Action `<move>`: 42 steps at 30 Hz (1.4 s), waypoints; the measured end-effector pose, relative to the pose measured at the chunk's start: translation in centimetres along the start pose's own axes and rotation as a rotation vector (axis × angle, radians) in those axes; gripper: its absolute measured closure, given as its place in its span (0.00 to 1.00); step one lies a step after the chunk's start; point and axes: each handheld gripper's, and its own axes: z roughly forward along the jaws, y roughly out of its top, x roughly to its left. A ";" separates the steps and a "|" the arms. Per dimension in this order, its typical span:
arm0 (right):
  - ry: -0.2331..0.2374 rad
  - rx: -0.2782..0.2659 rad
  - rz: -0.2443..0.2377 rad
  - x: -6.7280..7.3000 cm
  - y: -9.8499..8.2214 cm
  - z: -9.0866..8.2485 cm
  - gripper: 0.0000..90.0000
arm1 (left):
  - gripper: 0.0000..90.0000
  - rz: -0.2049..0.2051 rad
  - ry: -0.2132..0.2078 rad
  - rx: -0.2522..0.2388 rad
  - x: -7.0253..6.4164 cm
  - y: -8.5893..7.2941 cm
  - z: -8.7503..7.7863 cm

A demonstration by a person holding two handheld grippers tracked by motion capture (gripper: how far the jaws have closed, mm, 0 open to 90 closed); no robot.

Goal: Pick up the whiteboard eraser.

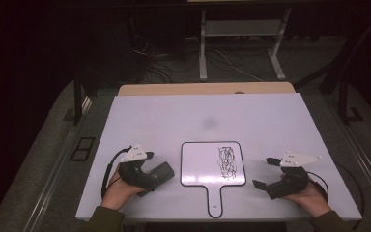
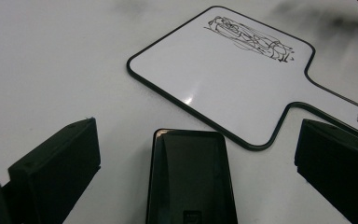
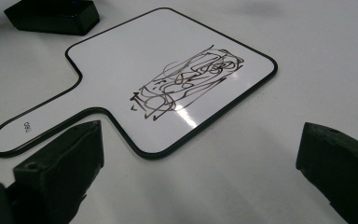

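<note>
Starting at the left: the left gripper sits low on the table with its jaws spread wide, and the eraser lies flat between them. In the left gripper view the eraser has clear table on both sides, so nothing's squeezed yet. It's bracketed but not grabbed.

In the middle is the board, a little paddle-shaped whiteboard with its handle pointing back toward the person. The scribble sits on its right half, totally intact, with no smears through it in the right gripper view either. The eraser is just beside the board's left edge, not touching it.

Over on the right, the right gripper is also released, jaws wide apart and holding nothing, resting on the table near the board's right side.

So I'd say this is right at the beginning. What's left is pretty much everything: close on the eraser, carry it over, wipe off the ink, and maybe steady the board with the right one.
</note>
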 end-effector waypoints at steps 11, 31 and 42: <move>-0.004 0.007 -0.004 -0.1 -0.1 0.1 0.00 | 0.00 -0.006 0.017 0.015 0.4 -0.5 -1.0; -0.004 0.015 -0.008 -0.1 -0.1 0.1 0.00 | 0.08 -0.002 0.023 0.102 0.5 -1.1 -1.2; -0.002 0.019 -0.008 0.0 -0.1 0.1 0.00 | 0.16 0.014 0.016 0.177 0.4 -1.1 -0.7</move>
